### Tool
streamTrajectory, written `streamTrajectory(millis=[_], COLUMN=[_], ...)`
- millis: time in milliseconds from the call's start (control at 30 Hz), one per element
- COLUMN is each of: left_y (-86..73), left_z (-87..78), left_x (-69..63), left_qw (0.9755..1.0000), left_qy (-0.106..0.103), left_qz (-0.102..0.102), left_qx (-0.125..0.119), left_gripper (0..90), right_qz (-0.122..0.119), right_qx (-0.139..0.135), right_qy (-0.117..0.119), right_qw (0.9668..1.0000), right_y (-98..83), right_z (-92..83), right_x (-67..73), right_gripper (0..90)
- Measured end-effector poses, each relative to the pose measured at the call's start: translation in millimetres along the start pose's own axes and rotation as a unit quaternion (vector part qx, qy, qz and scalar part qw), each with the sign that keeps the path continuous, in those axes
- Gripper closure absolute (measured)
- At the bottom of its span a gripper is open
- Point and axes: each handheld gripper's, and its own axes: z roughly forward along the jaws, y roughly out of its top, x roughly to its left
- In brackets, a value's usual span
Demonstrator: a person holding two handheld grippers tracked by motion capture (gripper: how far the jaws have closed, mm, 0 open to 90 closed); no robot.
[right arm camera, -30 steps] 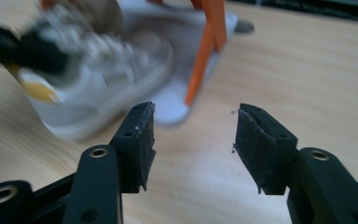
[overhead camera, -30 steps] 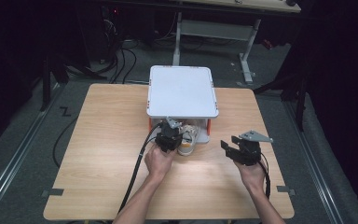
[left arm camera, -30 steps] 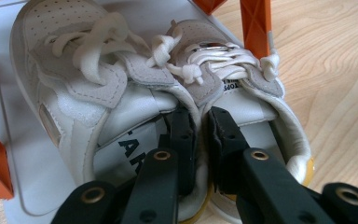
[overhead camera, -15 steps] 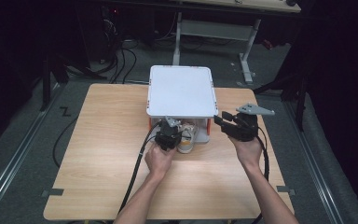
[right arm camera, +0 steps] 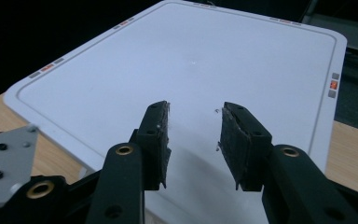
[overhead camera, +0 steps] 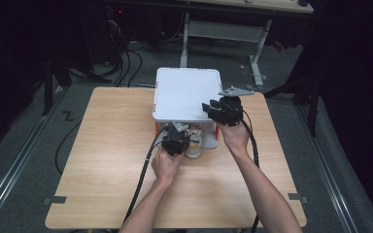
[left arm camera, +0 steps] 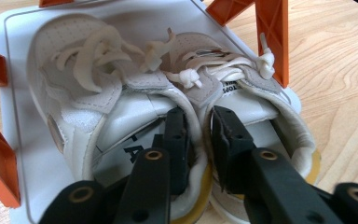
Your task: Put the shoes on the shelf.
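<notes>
A pair of white lace-up shoes [left arm camera: 74, 93] stands on the lower white shelf [left arm camera: 14, 46] of a small rack with orange legs [left arm camera: 272, 32]. My left gripper [left arm camera: 198, 116] pinches the two touching heel collars, one jaw inside each shoe; its jaws have just been opening slightly, with the collars still between them. In the high view the left gripper [overhead camera: 177, 140] sits at the rack's front, by the shoes [overhead camera: 194, 144]. My right gripper [right arm camera: 193, 114] hovers over the rack's white top panel [right arm camera: 191, 51]; its jaws have just been closing, with a gap and nothing between them.
The rack's top panel [overhead camera: 187, 92] stands at the back middle of the wooden table [overhead camera: 107, 145]. The right gripper [overhead camera: 210, 108] is over that panel's right edge. Cables trail from both grippers toward the front edge. Dark floor and a desk frame lie behind.
The right gripper rose from the table's right side and moved forward over the rack's top, and its jaws narrowed. The left gripper stayed at the shoes.
</notes>
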Motion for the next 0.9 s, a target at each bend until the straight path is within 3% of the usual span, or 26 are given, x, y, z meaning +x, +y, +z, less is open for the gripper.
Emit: streamTrajectory(millis=[167, 333, 433, 767, 800, 833, 900], left_y=[-0.2, 0.6, 1.1, 0.5, 0.8, 1.2, 2.9], left_z=[1.0, 0.7, 0.0, -0.5, -0.7, -1.4, -3.5], left_x=[-0.9, -0.9, 0.0, -1.5, -2.1, -2.1, -1.9], left_qw=[1.0000, 0.9999, 0.9999, 0.9999, 0.9998, 0.9998, 0.9996], left_qy=[0.003, 0.012, 0.011, 0.003, 0.013, 0.013, 0.014], left_qz=[0.002, 0.005, 0.001, 0.001, 0.002, 0.003, -0.006], left_qx=[-0.003, -0.006, -0.011, -0.011, -0.012, -0.015, -0.022], left_gripper=[68.5, 60.6, 47.9, 35.0, 34.1, 28.3, 24.8], right_qz=[-0.004, -0.012, -0.020, -0.025, -0.025, -0.026, -0.026], right_qx=[0.026, 0.022, 0.023, 0.022, 0.022, 0.022, 0.022], right_qy=[-0.008, -0.017, -0.022, -0.023, -0.023, -0.023, -0.023], right_qw=[0.9996, 0.9995, 0.9993, 0.9992, 0.9992, 0.9992, 0.9991], right_y=[-4.2, -4.3, -4.5, -5.1, -5.1, -5.1, -5.1], right_z=[14.5, 16.8, 17.5, 17.4, 17.4, 17.4, 17.5], right_x=[-1.3, -0.7, 0.7, 0.8, 0.9, 0.9, 1.1], right_gripper=[61.9, 62.1, 62.6, 62.8, 62.8, 62.8, 62.9])
